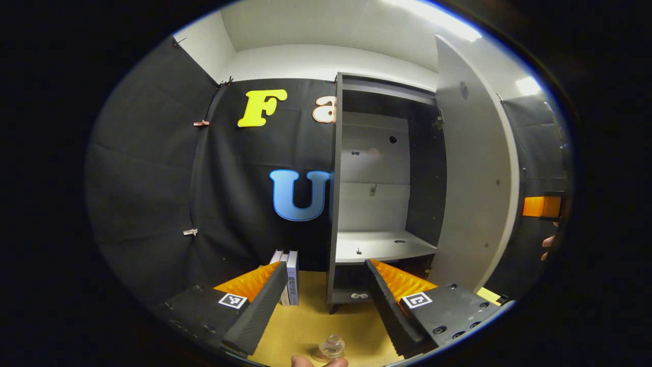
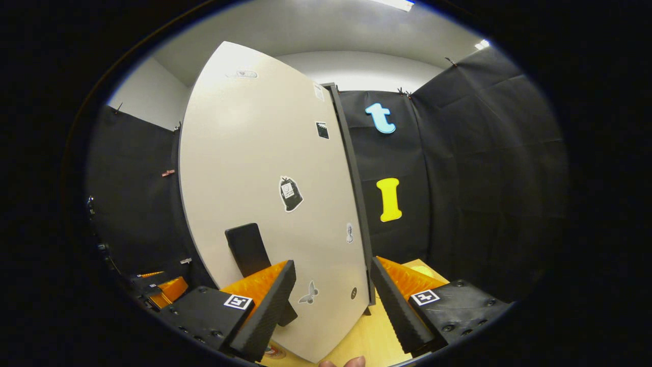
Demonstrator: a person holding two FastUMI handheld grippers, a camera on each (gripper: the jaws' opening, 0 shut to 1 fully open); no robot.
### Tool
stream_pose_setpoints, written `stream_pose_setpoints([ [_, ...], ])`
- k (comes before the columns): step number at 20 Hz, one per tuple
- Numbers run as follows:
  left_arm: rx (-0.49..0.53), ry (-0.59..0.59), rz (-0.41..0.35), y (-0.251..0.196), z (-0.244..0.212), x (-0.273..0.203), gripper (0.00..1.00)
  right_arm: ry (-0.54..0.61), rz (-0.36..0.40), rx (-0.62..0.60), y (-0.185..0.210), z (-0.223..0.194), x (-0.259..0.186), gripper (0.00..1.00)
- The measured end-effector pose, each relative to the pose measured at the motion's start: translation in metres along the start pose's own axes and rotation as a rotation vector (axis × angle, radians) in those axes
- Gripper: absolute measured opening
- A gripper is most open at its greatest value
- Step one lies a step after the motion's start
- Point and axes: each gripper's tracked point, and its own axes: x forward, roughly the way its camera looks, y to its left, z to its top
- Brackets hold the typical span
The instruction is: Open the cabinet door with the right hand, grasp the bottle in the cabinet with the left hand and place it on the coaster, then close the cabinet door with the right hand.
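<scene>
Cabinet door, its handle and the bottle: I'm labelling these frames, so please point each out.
Cabinet door [image 2: 254,153], right gripper view, bare outer face.
Handle [image 2: 247,248], right gripper view, upper part.
Bottle [image 1: 332,346], left gripper view, clear body.

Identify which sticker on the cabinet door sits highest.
The pale oval sticker near the top of the cabinet door; the black bag-shaped sticker and butterfly sticker sit lower.

Left gripper view faces open cabinet [image 1: 382,204] interior at 12 o'clock, mid-range; right gripper view sits close on door [image 2: 265,193] outer face; both share door.
</scene>
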Motion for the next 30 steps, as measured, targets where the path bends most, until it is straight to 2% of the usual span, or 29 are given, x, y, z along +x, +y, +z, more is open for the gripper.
stream_pose_setpoints([
  [4,0.001,0.002,0.002,0.000,0.001,-0.004,0.95,0.035,0.099,0.000,0.046,-0.018,0.017,0.97],
  [6,0.007,0.004,0.006,0.001,0.001,-0.006,0.95,0.039,0.125,-0.021,0.058,-0.021,0.018,0.98],
  [10,0.000,0.004,0.001,-0.003,0.002,-0.010,0.93,0.027,0.110,-0.069,0.055,-0.022,0.012,0.98],
  [22,0.014,-0.008,-0.006,-0.020,0.011,-0.020,0.95,-0.034,0.031,-0.225,0.022,-0.016,-0.002,0.98],
  [30,0.032,-0.026,0.011,-0.030,0.020,-0.024,0.95,-0.038,0.015,-0.218,0.012,-0.026,-0.014,0.97],
])
